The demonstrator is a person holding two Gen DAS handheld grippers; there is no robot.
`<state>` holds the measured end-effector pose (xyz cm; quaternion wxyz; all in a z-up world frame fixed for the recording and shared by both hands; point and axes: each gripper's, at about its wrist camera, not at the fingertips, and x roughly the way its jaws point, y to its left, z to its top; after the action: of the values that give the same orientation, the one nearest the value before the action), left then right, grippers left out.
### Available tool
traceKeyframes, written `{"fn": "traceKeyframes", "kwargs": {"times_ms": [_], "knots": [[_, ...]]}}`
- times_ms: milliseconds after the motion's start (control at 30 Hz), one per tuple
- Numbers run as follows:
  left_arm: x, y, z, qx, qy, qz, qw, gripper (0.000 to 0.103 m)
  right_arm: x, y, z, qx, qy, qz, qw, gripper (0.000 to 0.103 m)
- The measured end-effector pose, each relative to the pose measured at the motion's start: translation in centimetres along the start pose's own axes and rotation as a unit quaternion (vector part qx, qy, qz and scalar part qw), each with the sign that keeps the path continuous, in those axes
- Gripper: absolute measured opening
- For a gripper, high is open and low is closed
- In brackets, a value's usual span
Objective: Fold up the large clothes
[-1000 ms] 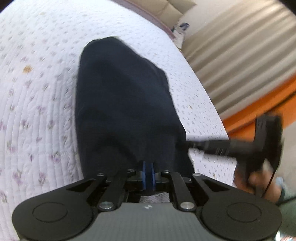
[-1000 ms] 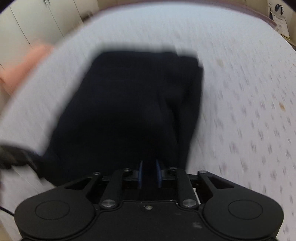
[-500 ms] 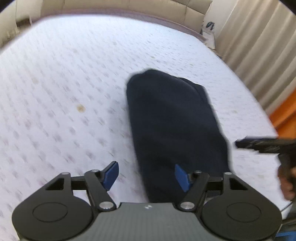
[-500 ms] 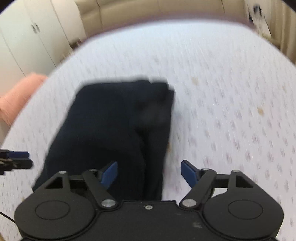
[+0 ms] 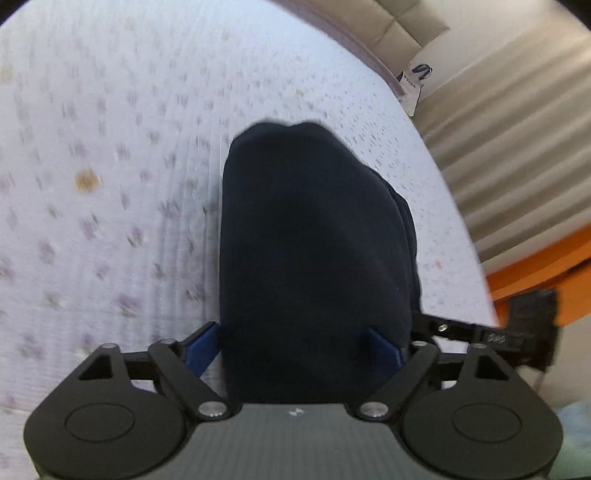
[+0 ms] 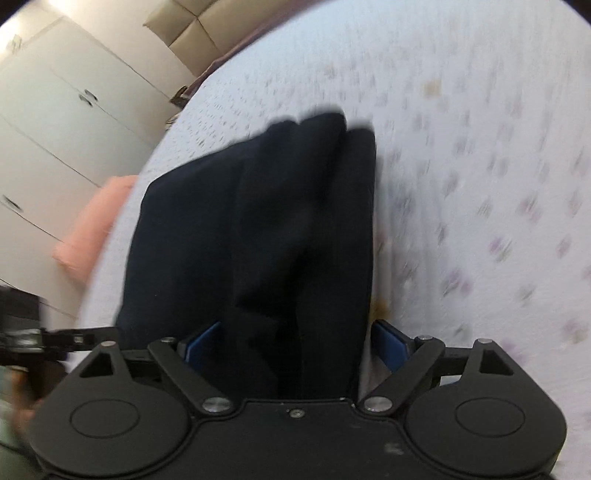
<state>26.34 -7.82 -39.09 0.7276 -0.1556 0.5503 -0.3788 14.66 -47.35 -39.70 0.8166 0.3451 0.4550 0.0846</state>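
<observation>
Bedroom scene: quilted white bedspread with small purple flower print covers the bed, motion-blurred.

Left wrist view: dark navy garment, folded into a long narrow bundle, lies on the bedspread and runs from 6 o'clock up to about 12, rounded far end. Left gripper sits over its near end; fingers spread wide, blue pads flanking the bundle on either side. Jaws have just been opening. Cloth is between them, but the pads don't look to be pressing on it. Right gripper pokes in from 3 o'clock, tip just beside the bundle's near right edge. Beige curtain at 2 o'clock, orange strip below it at 3, padded headboard at 1, small brown stain on the quilt at 9–10.

Right wrist view: same garment, layered edges visible at its far end near 12. Right gripper straddles the near end, fingers wide apart; also just been opening, cloth between, not clamped. Right pad sits just off the fabric edge over bare bedspread. Left gripper enters at 9 o'clock, blurred. White wardrobe doors at 10, pink cloth at 9 beside the bed edge.
</observation>
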Motion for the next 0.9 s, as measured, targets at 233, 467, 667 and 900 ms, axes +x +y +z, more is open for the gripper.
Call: {"fn": "traceKeyframes", "kwargs": {"times_ms": [233,467,667,900], "knots": [[3.6,4.7,-0.2,-0.111,0.002,-0.124,0.9860,0.092,0.8,-1.1,0.0,0.032,0.008,0.076,0.997,0.079],[0.6,2.5,-2.1,-0.064,-0.060,-0.131,0.9874,0.050,-2.2,3.0,-1.2,-0.005,-0.032,0.058,0.998,0.051],[-7.1,2.1,-6.0,-0.049,-0.077,-0.153,0.9840,0.050,-5.4,11.5,-5.9,-0.053,-0.039,0.052,0.996,0.050],[-17.1,6.2,-13.2,-0.052,-0.079,-0.129,0.9871,0.051,-3.3,19.3,-14.6,-0.056,-0.006,0.054,0.997,0.050]]}}
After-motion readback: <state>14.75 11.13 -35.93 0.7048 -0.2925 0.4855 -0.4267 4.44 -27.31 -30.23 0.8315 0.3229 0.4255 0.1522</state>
